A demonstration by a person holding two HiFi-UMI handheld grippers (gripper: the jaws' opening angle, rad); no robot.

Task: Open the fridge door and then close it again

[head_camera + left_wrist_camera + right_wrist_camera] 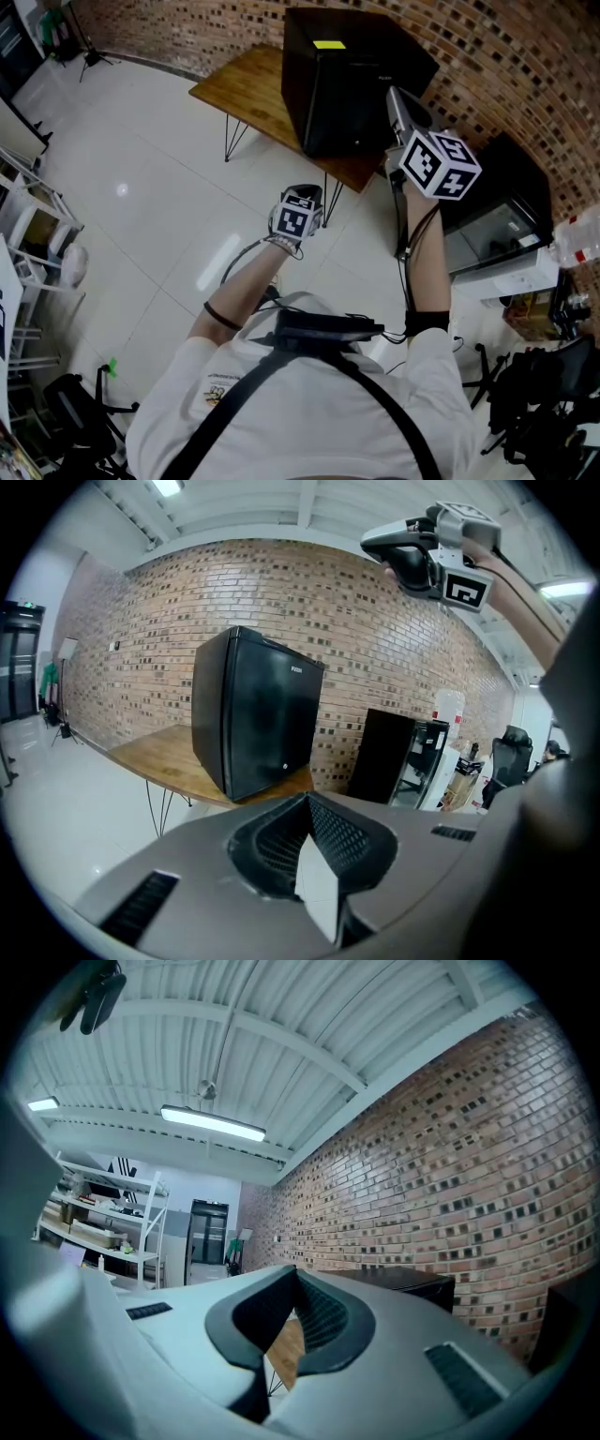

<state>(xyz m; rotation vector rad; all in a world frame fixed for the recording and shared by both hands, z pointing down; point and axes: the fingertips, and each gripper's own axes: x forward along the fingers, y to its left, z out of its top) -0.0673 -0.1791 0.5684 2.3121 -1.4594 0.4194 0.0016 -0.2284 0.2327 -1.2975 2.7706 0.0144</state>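
Hidden: in the head view your right gripper (293, 1283) covers the near right corner of the fridge (342, 84), and your shirt (309, 412) fills the bottom of the picture.
Cut off: past the right jaws you see only the dark top edge of the fridge and a sliver of the table (248, 89).
Hard to make out: the fridge front is so dark that you cannot pick out a handle in any view.
Left hand: you hold it low, in front of your chest, with the forearm stretched forward. The left gripper (307, 808) tilts a little downward and faces the fridge from well apart.
Right hand: your arm is raised and the gripper lies level, higher than the fridge top and clear of it.
Left jaws: pressed together at the tips, with nothing between them.
Right jaws: together too, with only a thin gap behind the tips, and they grip nothing.
Fridge: 1 black box that stands upright on the wooden table against the brick wall (375, 621), with its door flush and closed.
Beside it: 1 dark cabinet (389, 757) stands to the right of the table.
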